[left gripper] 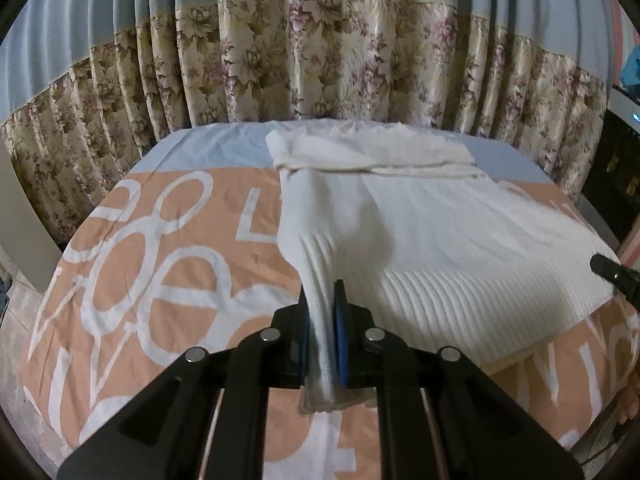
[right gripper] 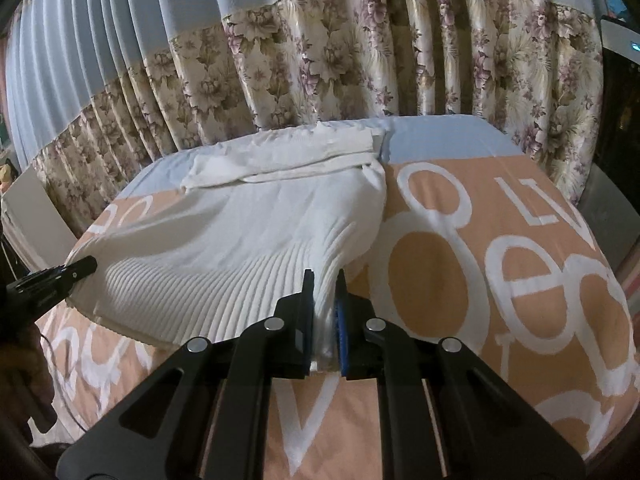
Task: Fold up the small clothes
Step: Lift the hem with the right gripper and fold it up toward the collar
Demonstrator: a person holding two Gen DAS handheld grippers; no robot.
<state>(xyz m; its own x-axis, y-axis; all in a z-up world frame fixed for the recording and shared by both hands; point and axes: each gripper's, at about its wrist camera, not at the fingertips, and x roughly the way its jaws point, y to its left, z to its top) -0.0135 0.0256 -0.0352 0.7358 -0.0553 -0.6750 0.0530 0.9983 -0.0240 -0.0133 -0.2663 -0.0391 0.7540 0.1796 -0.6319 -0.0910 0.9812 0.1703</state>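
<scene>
A white ribbed garment (left gripper: 432, 232) lies spread across the middle of the frame on a bed cover (left gripper: 160, 272) printed in peach with large white letters; its far part is folded over into a thicker band at the upper centre, and the ribbing runs in fine parallel lines toward the near hem. In the left wrist view the left gripper (left gripper: 323, 320) is clamped on a bunched corner of the hem at lower centre, lifting it into a ridge. In the right wrist view the right gripper (right gripper: 324, 312) likewise pinches the opposite near corner between its blue pads. Behind the bed a pleated curtain (left gripper: 320, 60), pale blue above and floral below, fills the top of the frame. A dark cabinet (left gripper: 616, 168) stands at the right edge.
</scene>
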